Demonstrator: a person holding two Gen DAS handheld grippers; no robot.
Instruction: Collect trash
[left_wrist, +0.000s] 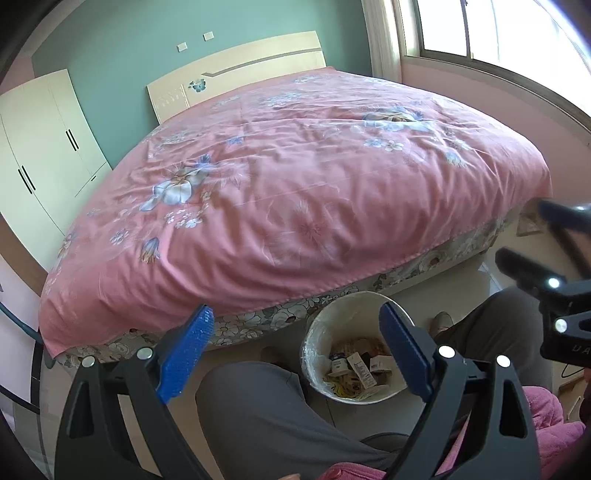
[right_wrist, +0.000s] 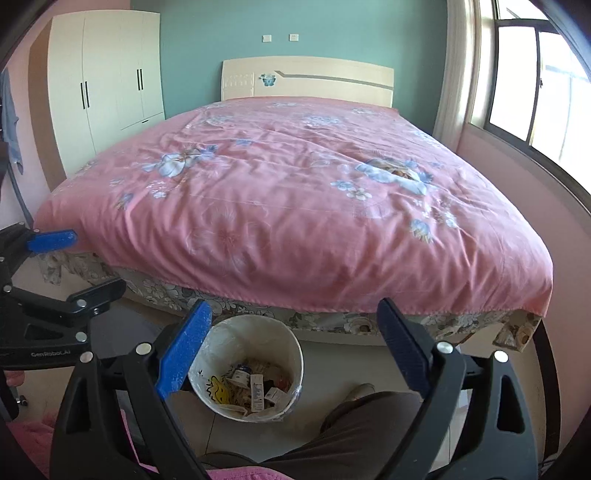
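A white trash bin (left_wrist: 314, 354) lined with clear plastic stands on the floor at the foot of the bed. It holds several small boxes and wrappers (left_wrist: 356, 369). It also shows in the right wrist view (right_wrist: 288, 350), with its trash (right_wrist: 255, 384) inside. My left gripper (left_wrist: 295, 354) is open and empty, held above the bin and the person's knee. My right gripper (right_wrist: 291, 350) is open and empty, above the bin. The right gripper shows at the right edge of the left wrist view (left_wrist: 528, 240). The left gripper shows at the left edge of the right wrist view (right_wrist: 88, 262).
A large bed with a pink floral quilt (right_wrist: 295, 192) fills the middle. A cream wardrobe (right_wrist: 103, 85) stands far left and a window (right_wrist: 532, 74) at right. The person's grey-trousered legs (left_wrist: 266, 413) and a slippered foot (right_wrist: 360, 391) flank the bin.
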